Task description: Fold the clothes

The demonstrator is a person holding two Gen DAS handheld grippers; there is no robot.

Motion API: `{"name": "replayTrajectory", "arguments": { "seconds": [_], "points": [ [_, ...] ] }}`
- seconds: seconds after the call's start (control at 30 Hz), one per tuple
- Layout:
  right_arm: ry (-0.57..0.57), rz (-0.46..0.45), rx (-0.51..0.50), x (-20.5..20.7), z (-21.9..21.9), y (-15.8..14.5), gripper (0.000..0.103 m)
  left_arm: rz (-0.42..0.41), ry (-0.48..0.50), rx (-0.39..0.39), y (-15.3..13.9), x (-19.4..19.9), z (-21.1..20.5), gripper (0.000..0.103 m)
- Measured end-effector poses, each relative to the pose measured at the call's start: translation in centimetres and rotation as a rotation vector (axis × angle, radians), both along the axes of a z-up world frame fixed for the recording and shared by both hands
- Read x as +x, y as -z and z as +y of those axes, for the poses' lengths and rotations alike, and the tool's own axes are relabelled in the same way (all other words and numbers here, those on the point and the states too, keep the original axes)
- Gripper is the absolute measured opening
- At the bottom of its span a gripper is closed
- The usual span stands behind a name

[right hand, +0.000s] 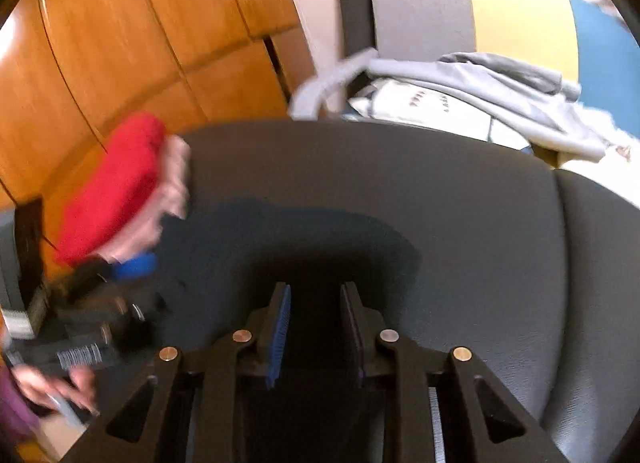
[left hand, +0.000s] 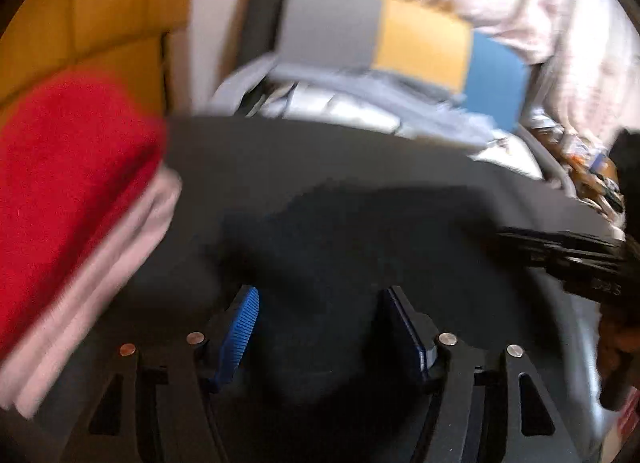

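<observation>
A dark navy garment (left hand: 360, 231) (right hand: 260, 239) lies flat on a dark grey cushion (left hand: 320, 151) (right hand: 400, 167). My left gripper (left hand: 320, 295) stands open over it, its blue pads wide apart and nothing pinched between them. In the right wrist view the left gripper (right hand: 132, 269) is beside a stack at the left, a red folded garment (left hand: 68, 151) (right hand: 116, 183) on pink ones (left hand: 100, 263) (right hand: 172, 183). My right gripper (right hand: 314, 291) hovers over the garment's near part. Its pads are a narrow gap apart, and the gap is too dark to show any cloth. It also shows blurred at the garment's right edge (left hand: 520, 241).
Behind the cushion stands a chair with a grey, yellow and blue back (left hand: 420, 39) (right hand: 520, 11), piled with grey and white clothes (right hand: 480, 95). Wooden cabinet doors (right hand: 140, 43) fill the left. A hand (right hand: 60, 387) holds the left gripper's handle. Small clutter (left hand: 592, 171) lies at the right.
</observation>
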State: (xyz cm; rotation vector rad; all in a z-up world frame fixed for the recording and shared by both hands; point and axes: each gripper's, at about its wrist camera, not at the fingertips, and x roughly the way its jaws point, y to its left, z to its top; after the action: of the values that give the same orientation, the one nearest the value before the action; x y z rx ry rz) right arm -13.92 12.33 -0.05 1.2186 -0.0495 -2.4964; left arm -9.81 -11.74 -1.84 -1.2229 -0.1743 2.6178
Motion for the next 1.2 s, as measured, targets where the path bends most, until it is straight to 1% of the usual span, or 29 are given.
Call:
{"name": "replayTrajectory", "arguments": {
  "seconds": [0.03, 0.07, 0.13, 0.2, 0.27, 0.3, 0.37, 0.4, 0.43, 0.47, 0.5, 0.53, 0.6, 0.67, 0.73, 0.77, 0.83, 0.9, 1.07, 1.17, 1.2],
  "points": [
    [0.013, 0.003, 0.026, -0.2, 0.1, 0.9, 0.029, -0.011, -0.006, 0.037, 0.3, 0.1, -0.6, 0.083],
    [0.028, 0.007, -0.007, -0.3, 0.6, 1.3, 0.033, -0.023, -0.011, 0.074, 0.6, 0.1, -1.3, 0.083],
    [0.078, -0.021, -0.128, -0.3, 2.4, 1.6, 0.034, -0.04, -0.016, 0.135, 1.0, 0.4, -2.4, 0.082],
    [0.141, -0.063, -0.233, 0.1, 4.1, 1.3, 0.034, -0.032, 0.0, 0.145, 0.0, 0.9, -3.1, 0.082],
    [0.2, -0.083, -0.321, 1.4, 6.0, 0.8, 0.037, -0.024, -0.029, 0.185, -1.1, 1.6, -4.9, 0.081],
    [0.22, -0.096, -0.368, 2.2, 7.0, 0.6, 0.036, -0.03, -0.049, 0.221, -1.5, 2.0, -6.1, 0.081],
    [0.223, -0.138, -0.463, 4.0, 8.7, 0.8, 0.037, -0.06, -0.09, 0.319, -2.0, 3.1, -8.5, 0.081],
    [0.224, -0.159, -0.501, 4.9, 9.3, 0.9, 0.039, -0.081, -0.099, 0.367, -1.9, 3.2, -9.4, 0.081],
    [0.219, -0.178, -0.52, 5.5, 9.6, 1.0, 0.041, -0.098, -0.102, 0.399, -1.8, 3.5, -9.8, 0.082],
    [0.209, -0.198, -0.539, 6.1, 9.6, 1.3, 0.045, -0.116, -0.1, 0.416, -1.6, 3.8, -9.9, 0.082],
    [0.194, -0.223, -0.56, 6.6, 9.4, 1.8, 0.049, -0.137, -0.086, 0.421, -1.5, 4.1, -9.7, 0.084],
    [0.18, -0.246, -0.582, 7.1, 9.2, 2.3, 0.05, -0.159, -0.067, 0.422, -1.4, 4.1, -9.2, 0.086],
    [0.164, -0.287, -0.63, 7.4, 8.7, 3.5, 0.054, -0.207, -0.029, 0.422, -0.9, 3.9, -8.0, 0.086],
    [0.175, -0.322, -0.636, 7.3, 8.0, 4.4, 0.056, -0.249, -0.017, 0.415, -0.3, 3.6, -6.9, 0.088],
    [0.171, -0.333, -0.643, 6.6, 7.4, 4.6, 0.056, -0.283, -0.012, 0.408, 0.4, 3.0, -5.9, 0.091],
    [0.167, -0.34, -0.644, 6.3, 7.1, 4.6, 0.057, -0.273, -0.008, 0.404, 0.4, 2.8, -5.6, 0.092],
    [0.165, -0.369, -0.644, 5.5, 6.2, 4.8, 0.06, -0.272, 0.008, 0.403, 0.2, 2.5, -5.1, 0.1],
    [0.164, -0.396, -0.644, 4.9, 5.5, 5.0, 0.062, -0.273, 0.026, 0.391, 0.2, 2.2, -4.5, 0.103],
    [0.179, -0.467, -0.692, 2.9, 4.5, 5.5, 0.063, -0.261, 0.07, 0.319, 0.2, 1.3, -3.1, 0.102],
    [0.18, -0.484, -0.692, 2.0, 3.7, 5.8, 0.063, -0.243, 0.082, 0.315, 0.3, 1.2, -3.0, 0.102],
    [0.175, -0.478, -0.671, 1.9, 3.3, 5.7, 0.059, -0.233, 0.083, 0.322, 0.4, 1.3, -3.2, 0.1]
  ]
}}
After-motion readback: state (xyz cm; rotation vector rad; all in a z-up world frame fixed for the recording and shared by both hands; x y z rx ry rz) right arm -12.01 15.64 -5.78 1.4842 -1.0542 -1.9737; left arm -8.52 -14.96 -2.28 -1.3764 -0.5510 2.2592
